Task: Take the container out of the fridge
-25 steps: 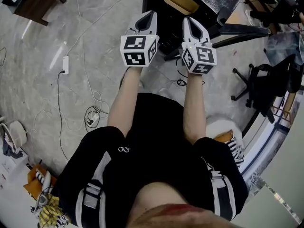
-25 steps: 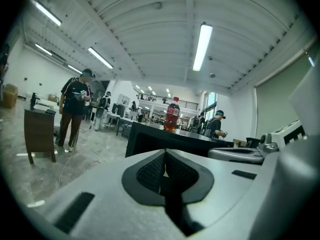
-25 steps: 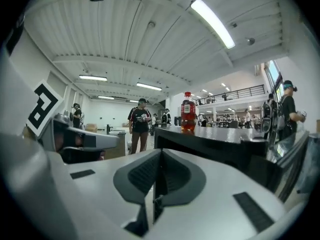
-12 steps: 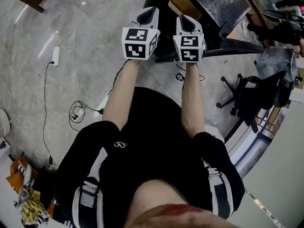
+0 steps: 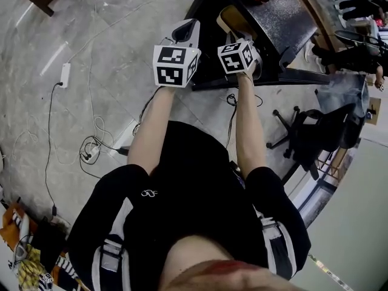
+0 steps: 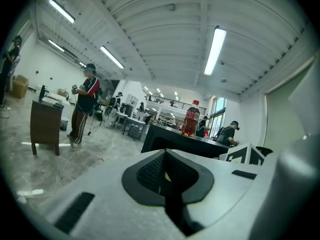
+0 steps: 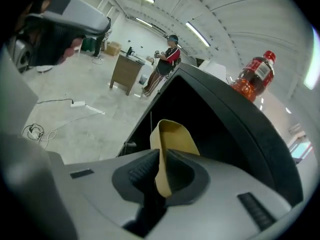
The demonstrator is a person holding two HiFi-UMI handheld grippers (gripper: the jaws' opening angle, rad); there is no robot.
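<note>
A brown wooden desk (image 6: pixel 45 126) stands on the shiny grey floor (image 5: pixel 91 35). A person in a dark and red top (image 6: pixel 86 101) stands just beside the desk. A white power strip (image 5: pixel 63 75) lies on the floor near the desk, and thin wires (image 5: pixel 90 153) lie farther off. A red drink bottle with a red cap (image 7: pixel 255 76) stands well apart from the desk. A black rolling chair (image 5: pixel 315 135) is far from the desk too. Long lights (image 6: pixel 215 49) shine high above the desk.
</note>
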